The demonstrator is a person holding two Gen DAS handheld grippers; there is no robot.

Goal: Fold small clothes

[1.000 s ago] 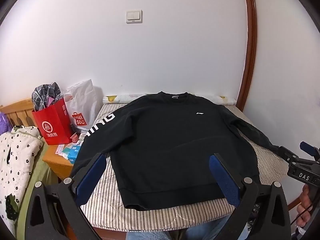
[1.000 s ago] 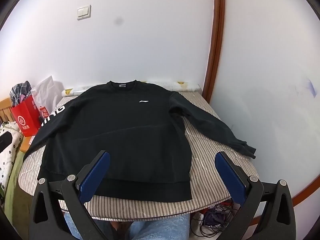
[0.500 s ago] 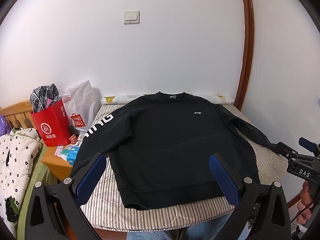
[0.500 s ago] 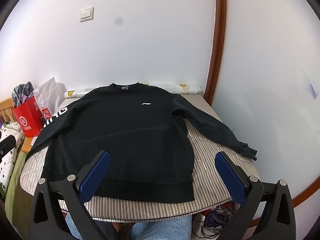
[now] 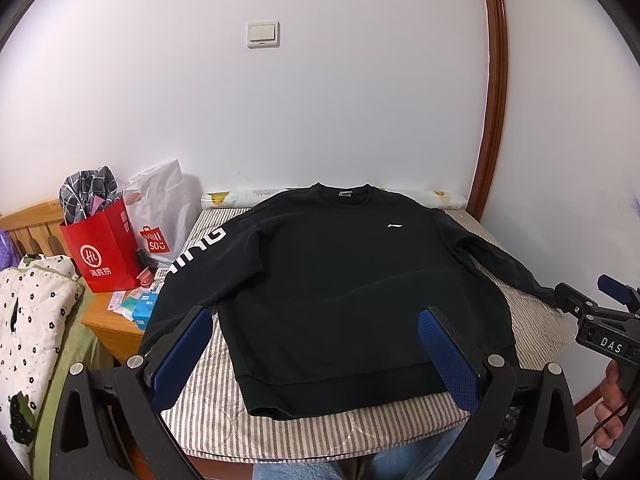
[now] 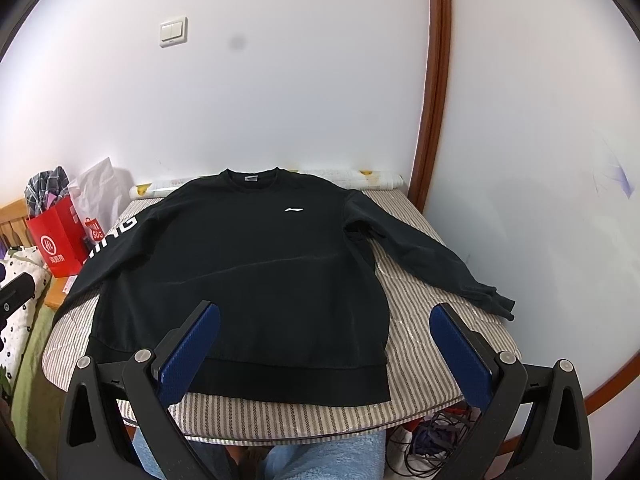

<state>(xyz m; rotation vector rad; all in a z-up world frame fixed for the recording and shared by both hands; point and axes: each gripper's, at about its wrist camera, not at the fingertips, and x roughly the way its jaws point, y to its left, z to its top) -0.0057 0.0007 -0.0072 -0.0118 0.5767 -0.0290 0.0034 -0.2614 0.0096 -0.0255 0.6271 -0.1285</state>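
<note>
Spread flat, a black sweatshirt point(image 5: 352, 280) lies face up on a striped bed point(image 5: 280, 428), filling most of its surface. Its collar points toward the far edge by the white wall, and its ribbed hem lies close to the near edge. A small white logo point(image 6: 293, 210) marks the chest. One sleeve, printed with large white letters (only part of the word shows), runs down along the bed's left edge and hangs over it. The other sleeve point(image 6: 432, 260) stretches out toward the right edge, its cuff resting near that edge.

The left gripper point(image 5: 316, 354) hovers above the near edge, its jaws spread wide and holding nothing, clear of the cloth. The right gripper point(image 6: 326, 350) hangs likewise over the hem toward the near right corner, jaws wide apart and empty.

Beyond the left edge stands a wooden nightstand point(image 5: 108, 324) carrying a red paper bag point(image 5: 100, 252), a white plastic bag point(image 5: 160, 208) and some small boxes. A light switch point(image 5: 263, 34) sits on the wall above.
</note>
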